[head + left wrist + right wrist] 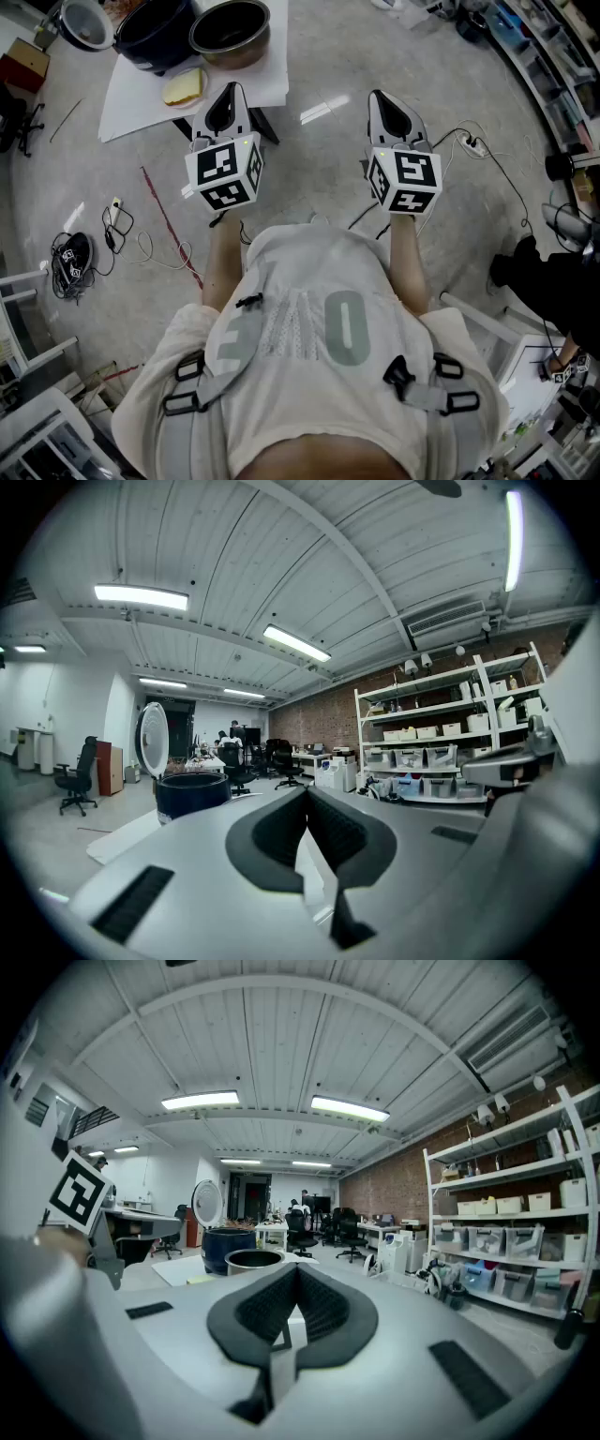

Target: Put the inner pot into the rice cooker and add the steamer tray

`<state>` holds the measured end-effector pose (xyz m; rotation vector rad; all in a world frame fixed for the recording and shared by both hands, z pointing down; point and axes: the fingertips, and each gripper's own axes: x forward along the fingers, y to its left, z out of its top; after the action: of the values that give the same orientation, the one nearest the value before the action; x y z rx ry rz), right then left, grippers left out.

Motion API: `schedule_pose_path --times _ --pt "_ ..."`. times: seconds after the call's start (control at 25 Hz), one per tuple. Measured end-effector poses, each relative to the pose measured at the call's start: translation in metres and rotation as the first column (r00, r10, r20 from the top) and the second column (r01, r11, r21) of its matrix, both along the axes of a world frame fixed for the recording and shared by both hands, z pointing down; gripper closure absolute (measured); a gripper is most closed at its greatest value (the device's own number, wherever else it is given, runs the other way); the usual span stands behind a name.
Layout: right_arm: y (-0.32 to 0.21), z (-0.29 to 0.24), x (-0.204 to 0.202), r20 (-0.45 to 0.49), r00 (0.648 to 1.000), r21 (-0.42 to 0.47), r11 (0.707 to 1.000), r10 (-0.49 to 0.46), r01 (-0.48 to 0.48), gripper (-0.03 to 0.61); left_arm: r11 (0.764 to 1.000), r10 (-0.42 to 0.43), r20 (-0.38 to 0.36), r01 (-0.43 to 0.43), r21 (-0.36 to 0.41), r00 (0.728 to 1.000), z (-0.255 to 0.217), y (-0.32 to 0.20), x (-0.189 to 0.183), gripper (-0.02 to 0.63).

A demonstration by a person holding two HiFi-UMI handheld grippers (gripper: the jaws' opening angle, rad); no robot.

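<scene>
Left gripper (230,92) and right gripper (382,97) are hanging closed and empty, short of the table (141,103), because, as I am judging, nothing is begun: the pot (230,33) is sitting beside the open cooker (155,37), not inside.

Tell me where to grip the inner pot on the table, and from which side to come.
Take the inner pot by its thin rim, one jaw inside and one outside, coming down from above at the near edge. It stands upright with its mouth open, so the rim is free, and the rice cooker stands close beside it on the left.
</scene>
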<state>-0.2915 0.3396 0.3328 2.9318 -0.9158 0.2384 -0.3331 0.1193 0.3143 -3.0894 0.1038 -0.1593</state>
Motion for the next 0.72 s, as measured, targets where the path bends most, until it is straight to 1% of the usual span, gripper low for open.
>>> schedule_pose_path --times 0.16,0.44,0.72 --pt "-0.007 -0.011 0.007 -0.059 0.998 -0.013 1.000 -0.022 0.021 0.571 1.000 -0.012 -0.006 0.012 0.020 1.000 -0.003 0.001 0.005 0.594" --pt "-0.005 -0.005 0.014 -0.047 0.999 -0.020 1.000 -0.019 0.018 0.571 0.999 0.025 -0.006 -0.025 0.022 1.000 0.001 0.014 0.020 0.594" --pt "0.008 -0.006 0.019 -0.055 0.998 -0.015 1.000 0.002 -0.003 0.571 0.999 0.052 0.008 -0.052 0.003 0.999 0.010 0.028 0.037 0.594"
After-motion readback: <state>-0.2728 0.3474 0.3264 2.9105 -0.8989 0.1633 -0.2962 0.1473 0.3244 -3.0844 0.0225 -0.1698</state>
